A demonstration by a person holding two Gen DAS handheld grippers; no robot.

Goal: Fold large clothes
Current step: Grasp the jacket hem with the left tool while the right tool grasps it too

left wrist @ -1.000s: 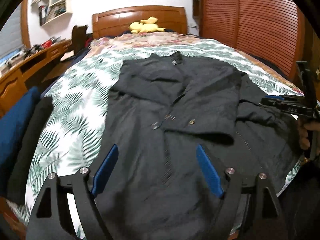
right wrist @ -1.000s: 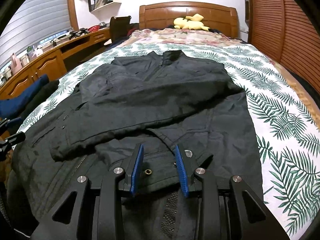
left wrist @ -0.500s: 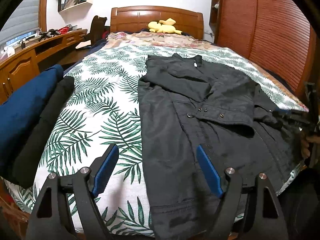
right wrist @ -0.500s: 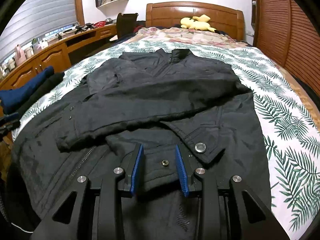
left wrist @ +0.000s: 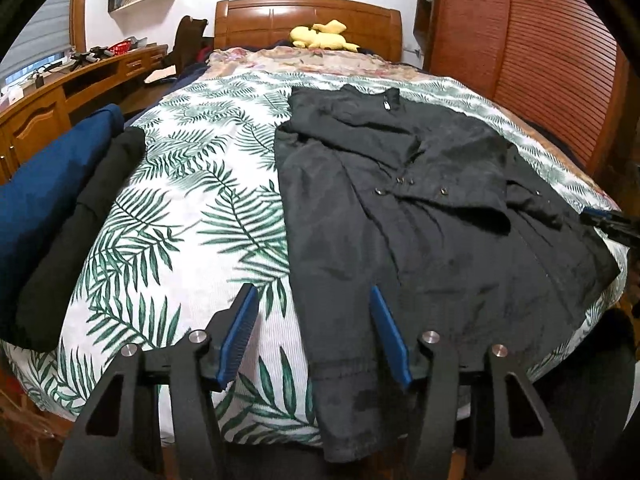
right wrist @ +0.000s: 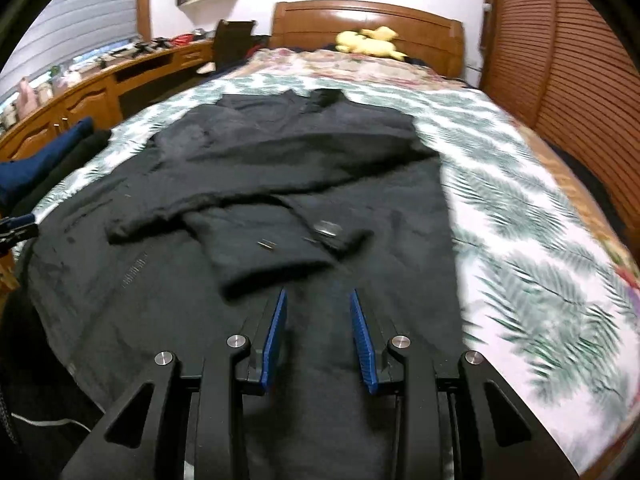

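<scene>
A large black jacket (left wrist: 420,220) lies spread on the leaf-print bedspread (left wrist: 192,208), collar toward the headboard, both sleeves folded across its front. It also shows in the right wrist view (right wrist: 280,184), blurred. My left gripper (left wrist: 312,320) is open and empty over the jacket's lower left edge near the hem. My right gripper (right wrist: 318,320) is open and empty above the jacket's lower front, just short of the folded sleeve cuff (right wrist: 280,248). The right gripper also shows at the jacket's right edge in the left wrist view (left wrist: 612,226).
Blue and black folded clothes (left wrist: 52,216) are stacked at the bed's left edge. A yellow plush toy (left wrist: 320,36) lies by the wooden headboard (left wrist: 308,16). A wooden desk (right wrist: 100,88) runs along the left. A slatted wardrobe (left wrist: 560,60) stands on the right.
My left gripper has swung left from over the jacket's middle to its left edge. My right gripper has opened wider and pulled back from the sleeve cuff.
</scene>
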